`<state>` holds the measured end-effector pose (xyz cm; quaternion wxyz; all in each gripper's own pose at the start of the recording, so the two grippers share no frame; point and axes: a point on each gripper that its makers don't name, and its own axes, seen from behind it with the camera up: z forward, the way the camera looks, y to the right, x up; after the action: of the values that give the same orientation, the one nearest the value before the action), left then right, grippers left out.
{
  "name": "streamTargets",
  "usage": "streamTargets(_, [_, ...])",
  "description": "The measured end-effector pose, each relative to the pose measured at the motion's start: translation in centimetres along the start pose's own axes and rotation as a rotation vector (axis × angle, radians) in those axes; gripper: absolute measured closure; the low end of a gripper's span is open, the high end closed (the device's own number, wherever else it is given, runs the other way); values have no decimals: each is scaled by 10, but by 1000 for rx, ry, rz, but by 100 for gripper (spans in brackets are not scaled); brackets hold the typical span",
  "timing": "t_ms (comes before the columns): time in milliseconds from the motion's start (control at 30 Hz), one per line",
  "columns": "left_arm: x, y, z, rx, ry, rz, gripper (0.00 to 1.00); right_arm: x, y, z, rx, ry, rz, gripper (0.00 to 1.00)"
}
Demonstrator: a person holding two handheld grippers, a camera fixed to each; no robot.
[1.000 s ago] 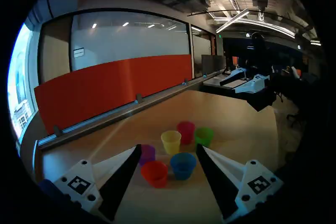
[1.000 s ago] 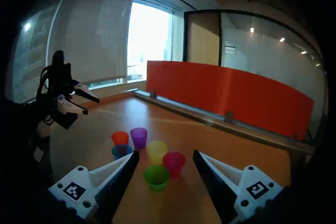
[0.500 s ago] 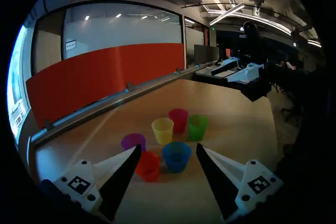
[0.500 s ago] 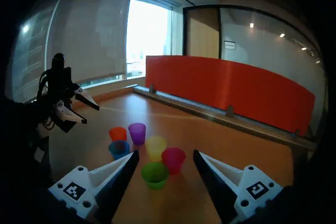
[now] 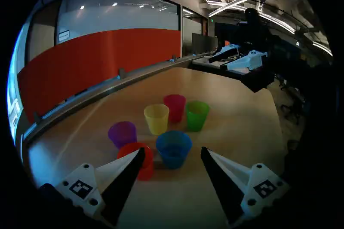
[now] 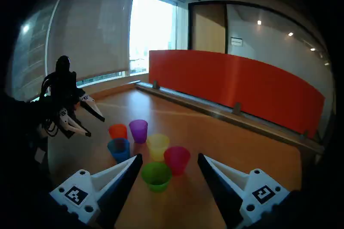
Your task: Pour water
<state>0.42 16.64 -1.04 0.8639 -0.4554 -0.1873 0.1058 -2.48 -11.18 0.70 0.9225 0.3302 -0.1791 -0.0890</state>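
Several coloured plastic cups stand clustered upright on the wooden table (image 5: 241,113). In the left gripper view the blue cup (image 5: 173,149) and red cup (image 5: 139,164) are nearest, with purple (image 5: 122,133), yellow (image 5: 156,118), pink (image 5: 174,107) and green (image 5: 197,115) behind. My left gripper (image 5: 171,151) is open, its fingertips on either side of the blue cup, holding nothing. In the right gripper view the green cup (image 6: 156,176) and pink cup (image 6: 176,160) are nearest my open right gripper (image 6: 170,157). The left gripper (image 6: 96,127) hovers beside the red cup (image 6: 117,131). Whether any cup holds water is unclear.
A red partition (image 6: 241,83) with a metal rail runs along the table's far edge. Bright windows (image 6: 152,35) lie beyond it. The right gripper (image 5: 216,63) and the person's dark sleeve (image 5: 262,78) are across the table. Bare tabletop (image 6: 241,151) surrounds the cups.
My left gripper has come lower and nearer to the cups, which now look larger and sit higher in its view. The right gripper has barely shifted.
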Motion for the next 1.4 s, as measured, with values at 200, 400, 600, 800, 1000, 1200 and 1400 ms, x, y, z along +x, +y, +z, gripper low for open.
streamTargets(200, [-12, 2, 11, -19, -28, 1, 3, -4, 3, 6, 2, -10, 9, 0])
streamTargets(400, [-18, 2, 20, -25, -53, 19, 3, -8, 4, 10, 5, -16, 10, 0])
streamTargets(600, [-19, 0, 23, -27, -70, 39, 3, -12, 8, 12, 5, -20, 19, 0])
streamTargets(800, [-17, -1, 28, -37, -91, 61, 4, -14, 9, 13, 5, -22, 21, 0])
streamTargets(1000, [-15, -2, 38, -49, -121, 90, 3, -14, 9, 15, 9, -24, 20, 0])
streamTargets(1200, [-12, 2, 50, -65, -155, 122, 3, -15, 10, 16, 13, -26, 22, 0])
streamTargets(1400, [-14, 4, 60, -82, -191, 137, 3, -17, 11, 16, 13, -28, 24, 0])
